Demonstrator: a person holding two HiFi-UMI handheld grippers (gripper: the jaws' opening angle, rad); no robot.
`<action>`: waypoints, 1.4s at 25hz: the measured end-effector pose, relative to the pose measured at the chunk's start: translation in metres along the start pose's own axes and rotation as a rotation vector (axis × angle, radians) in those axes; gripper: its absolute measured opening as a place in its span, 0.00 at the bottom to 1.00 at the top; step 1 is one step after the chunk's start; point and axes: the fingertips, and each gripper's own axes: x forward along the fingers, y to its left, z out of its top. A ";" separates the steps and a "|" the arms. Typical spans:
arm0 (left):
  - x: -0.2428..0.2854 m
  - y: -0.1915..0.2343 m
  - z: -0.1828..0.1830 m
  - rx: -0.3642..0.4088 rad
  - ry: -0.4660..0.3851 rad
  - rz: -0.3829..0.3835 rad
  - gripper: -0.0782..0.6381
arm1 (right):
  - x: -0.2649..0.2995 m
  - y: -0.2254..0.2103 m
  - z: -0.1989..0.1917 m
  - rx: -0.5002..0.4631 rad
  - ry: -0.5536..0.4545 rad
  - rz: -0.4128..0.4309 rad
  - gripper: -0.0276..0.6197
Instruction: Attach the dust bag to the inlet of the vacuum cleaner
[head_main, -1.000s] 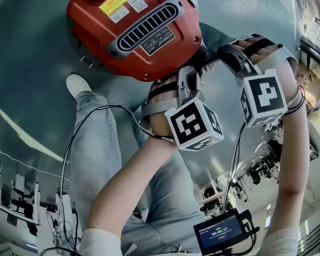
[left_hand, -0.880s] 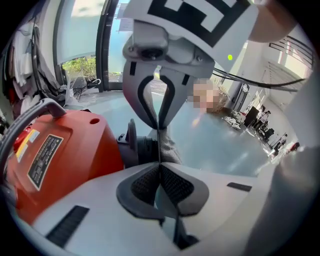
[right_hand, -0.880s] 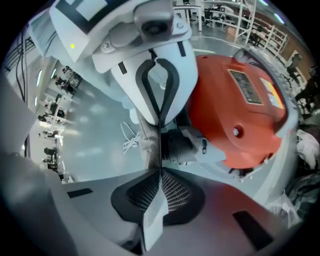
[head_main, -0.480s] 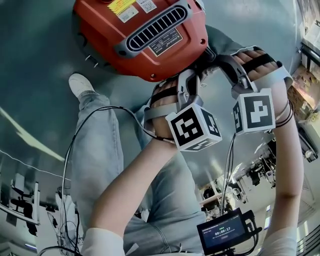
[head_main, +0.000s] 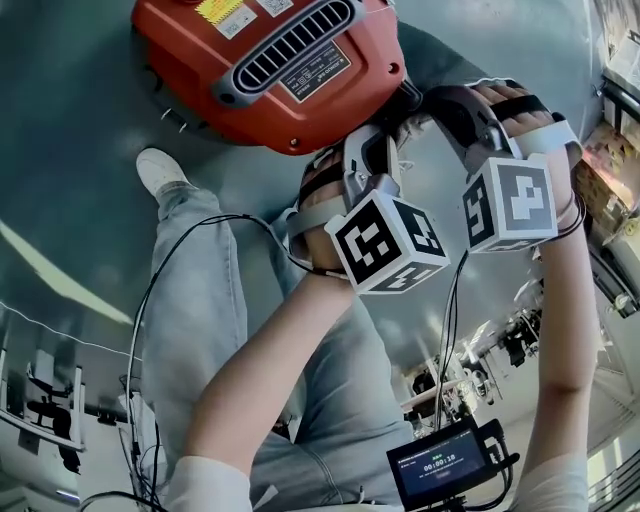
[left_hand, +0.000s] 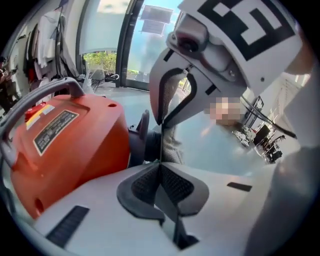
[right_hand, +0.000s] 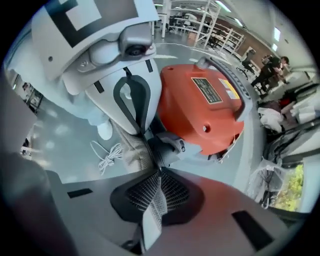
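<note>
The red vacuum cleaner (head_main: 270, 70) lies on the grey floor at the top of the head view. Both grippers meet at its lower right edge. The dark inlet port (right_hand: 167, 147) sticks out of the red body (right_hand: 205, 110). The beige mesh dust bag (right_hand: 134, 150) hangs beside that port. My right gripper (right_hand: 160, 175) is shut on the bag's cloth, which runs between its pads. My left gripper (left_hand: 160, 167) is shut on the same cloth (left_hand: 172, 145) next to the inlet (left_hand: 142, 137). In the head view the bag is mostly hidden behind the left gripper (head_main: 375, 140) and right gripper (head_main: 415, 105).
A person's jeans leg and white shoe (head_main: 160, 170) stand just left of the grippers. A coiled white cord (right_hand: 107, 152) lies on the floor near the vacuum. A small screen (head_main: 440, 465) hangs low at the front. Shelving and people stand far behind.
The right gripper has rolled and come a little closer to the left one at the vacuum's edge. Both stay shut on the cloth.
</note>
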 end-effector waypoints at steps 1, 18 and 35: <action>-0.002 0.000 0.004 -0.008 0.004 -0.003 0.12 | 0.003 0.000 -0.004 0.023 -0.007 0.003 0.06; -0.081 0.024 0.001 0.061 -0.145 -0.182 0.12 | -0.085 -0.015 -0.021 1.111 -0.418 -0.449 0.15; -0.229 -0.003 0.063 0.237 -0.239 -0.318 0.12 | -0.231 0.039 0.058 1.587 -1.010 -0.661 0.14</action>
